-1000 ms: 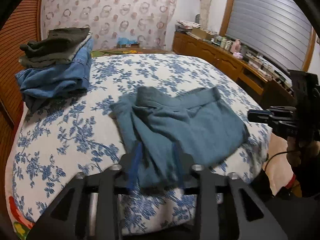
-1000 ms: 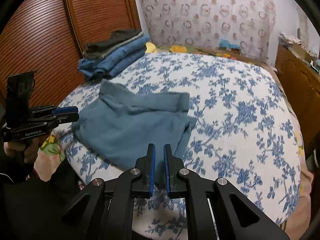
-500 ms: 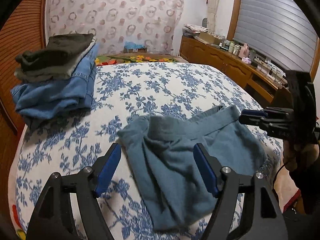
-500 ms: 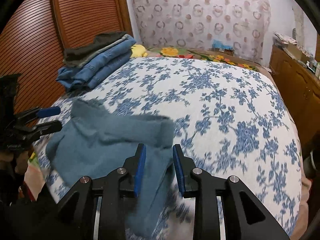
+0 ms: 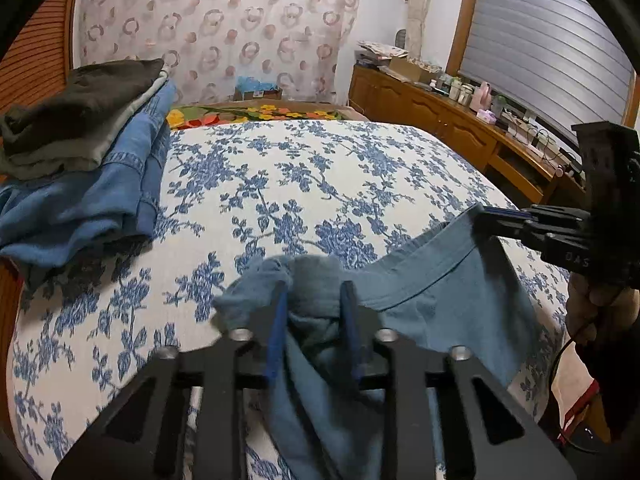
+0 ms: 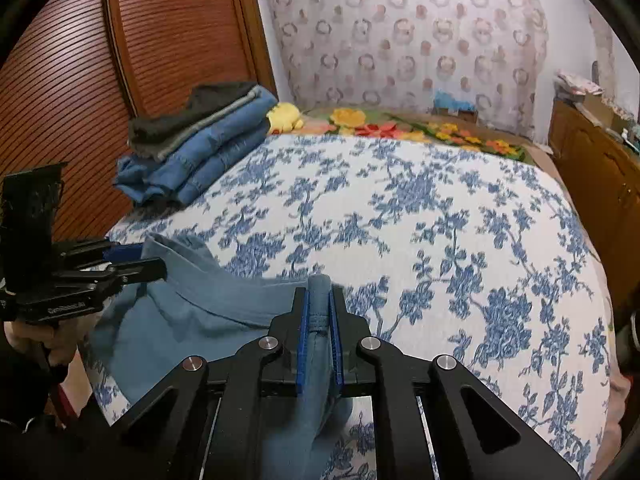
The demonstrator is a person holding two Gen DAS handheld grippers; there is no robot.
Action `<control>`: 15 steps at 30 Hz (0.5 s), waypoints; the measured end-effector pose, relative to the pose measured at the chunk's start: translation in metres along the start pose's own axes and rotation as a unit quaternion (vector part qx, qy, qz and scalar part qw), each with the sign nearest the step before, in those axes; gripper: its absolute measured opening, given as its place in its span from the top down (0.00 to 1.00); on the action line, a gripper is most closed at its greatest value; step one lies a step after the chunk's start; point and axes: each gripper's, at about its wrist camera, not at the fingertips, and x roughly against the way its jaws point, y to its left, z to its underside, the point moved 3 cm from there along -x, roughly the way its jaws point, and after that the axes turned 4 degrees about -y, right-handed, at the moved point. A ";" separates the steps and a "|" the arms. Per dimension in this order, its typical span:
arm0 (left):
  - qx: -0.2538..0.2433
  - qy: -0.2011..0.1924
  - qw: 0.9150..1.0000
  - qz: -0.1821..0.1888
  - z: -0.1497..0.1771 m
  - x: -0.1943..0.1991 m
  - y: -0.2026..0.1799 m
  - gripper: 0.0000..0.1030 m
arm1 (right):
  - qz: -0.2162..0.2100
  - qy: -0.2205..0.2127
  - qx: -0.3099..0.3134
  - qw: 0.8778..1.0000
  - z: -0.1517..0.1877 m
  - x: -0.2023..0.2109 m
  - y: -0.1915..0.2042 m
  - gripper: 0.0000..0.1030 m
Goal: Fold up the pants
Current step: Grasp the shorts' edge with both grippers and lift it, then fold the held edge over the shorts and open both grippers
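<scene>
1. Left tool (image 5: 312, 320) has just clamped on bunched pants (image 5: 432, 292); right tool (image 6: 319, 320) has just pinched the waistband corner
2. Pants lie at the bed's (image 5: 280, 184) near edge, part overhanging
3. Bunched grip may slip, skewing the fold
4. Open bedspread ahead; folded stack (image 6: 200, 148) far left

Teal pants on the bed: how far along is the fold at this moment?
Done: a stack of folded clothes sits at the far corner of the bed. In hand: the left gripper and right gripper, jaws just closed, each pinch an end of the waistband of the teal pants. Left: the pants are still bunched and hang over the near edge; no neat fold shows yet.
</scene>
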 end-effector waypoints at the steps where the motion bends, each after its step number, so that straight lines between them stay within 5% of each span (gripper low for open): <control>1: 0.001 -0.001 1.000 0.003 -0.001 0.000 0.000 0.89 | 0.002 -0.001 -0.001 1.000 0.001 -0.001 -0.001 0.90; 7: 0.019 -0.037 0.999 0.004 -0.019 0.011 0.006 0.90 | 0.007 -0.008 -0.007 1.000 0.003 -0.001 0.000 0.90; 15: 0.010 -0.024 1.000 -0.009 -0.018 0.003 0.007 0.89 | 0.024 0.002 0.013 1.000 0.001 -0.010 0.007 0.90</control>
